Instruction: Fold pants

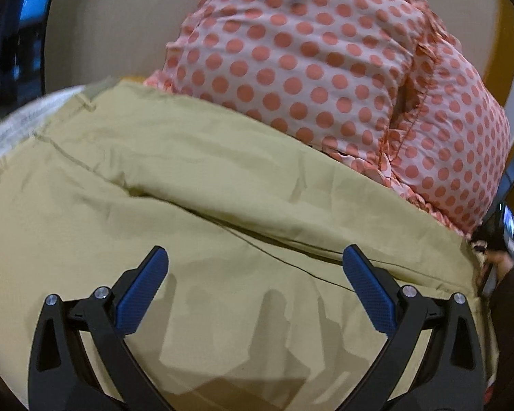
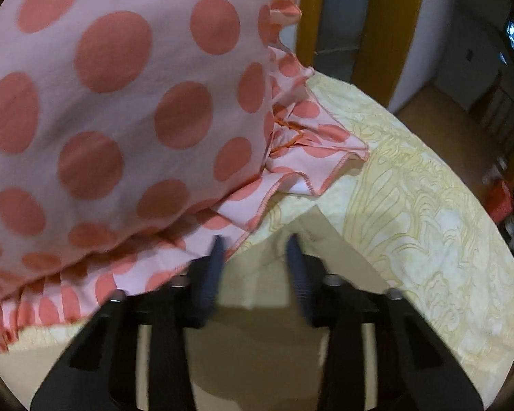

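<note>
Khaki pants (image 1: 195,185) lie spread across the bed in the left wrist view, waistband with belt loops at the upper left. My left gripper (image 1: 255,263) hovers just above them, wide open and empty. In the right wrist view a khaki corner of the pants (image 2: 311,239) lies on the bedsheet. My right gripper (image 2: 255,253) is partly open over that corner; its blue pads (image 2: 296,274) hold nothing. The right gripper also shows at the right edge of the left wrist view (image 1: 497,239).
A pink pillow with coral polka dots and a frilled edge (image 1: 325,68) (image 2: 113,109) lies right behind the pants, touching them. The pale yellow patterned bedsheet (image 2: 428,212) ends at the right, with wooden floor (image 2: 438,113) and a yellow door frame (image 2: 387,27) beyond.
</note>
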The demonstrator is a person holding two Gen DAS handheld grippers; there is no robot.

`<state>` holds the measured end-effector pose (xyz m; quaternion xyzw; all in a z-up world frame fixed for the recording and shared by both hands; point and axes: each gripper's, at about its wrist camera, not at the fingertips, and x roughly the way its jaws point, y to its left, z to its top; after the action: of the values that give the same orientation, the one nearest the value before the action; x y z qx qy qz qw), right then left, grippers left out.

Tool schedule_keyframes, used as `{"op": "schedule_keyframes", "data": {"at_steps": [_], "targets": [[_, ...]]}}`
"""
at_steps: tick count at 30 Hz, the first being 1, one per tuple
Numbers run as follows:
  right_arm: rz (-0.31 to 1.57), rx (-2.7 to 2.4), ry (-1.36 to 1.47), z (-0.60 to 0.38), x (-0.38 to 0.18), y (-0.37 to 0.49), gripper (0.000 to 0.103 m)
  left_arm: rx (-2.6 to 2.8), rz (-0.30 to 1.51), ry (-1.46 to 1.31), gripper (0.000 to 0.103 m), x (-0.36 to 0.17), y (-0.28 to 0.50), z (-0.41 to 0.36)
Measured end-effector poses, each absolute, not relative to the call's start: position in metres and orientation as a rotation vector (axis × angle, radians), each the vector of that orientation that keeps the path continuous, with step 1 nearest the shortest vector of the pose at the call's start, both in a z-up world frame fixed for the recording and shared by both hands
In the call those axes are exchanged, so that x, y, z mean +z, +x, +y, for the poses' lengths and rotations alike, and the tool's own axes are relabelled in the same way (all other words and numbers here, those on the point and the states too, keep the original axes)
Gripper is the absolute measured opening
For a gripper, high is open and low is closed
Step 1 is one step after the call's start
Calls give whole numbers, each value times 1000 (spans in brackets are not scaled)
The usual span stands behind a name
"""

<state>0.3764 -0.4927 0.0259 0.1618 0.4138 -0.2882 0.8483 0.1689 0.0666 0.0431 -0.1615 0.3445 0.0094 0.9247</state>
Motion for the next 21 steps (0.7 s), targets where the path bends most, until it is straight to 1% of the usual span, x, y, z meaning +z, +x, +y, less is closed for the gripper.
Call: {"op": "schedule_keyframes", "data": {"at_steps": [1,2,4,8,11,13,16,19,21], "targets": [[853,-571,380,-496,26,365,6,22,714,-354,101,41,170,70],[833,-539,426,-498,26,351,5,23,717,-370,101,40,170,72],[798,-498,465,-498,27,326,5,20,714,-395,101,39,169,74],[660,-380,568,-494,39,251,5,19,703,-402,101,41,168,75],[567,-274,660,-484,44,169,4,20,696,-406,101,41,167,76],[558,-257,715,-476,37,127,4,26,686,-406,101,43,166,76],[575,-227,843,-473,13,85,5,46,646,-380,101,50,159,73],[562,-195,940,-476,4,76,7,41,629,-336,101,62,153,68],[560,-179,1027,-480,0,76,19,30,629,-312,101,70,150,69]]}}
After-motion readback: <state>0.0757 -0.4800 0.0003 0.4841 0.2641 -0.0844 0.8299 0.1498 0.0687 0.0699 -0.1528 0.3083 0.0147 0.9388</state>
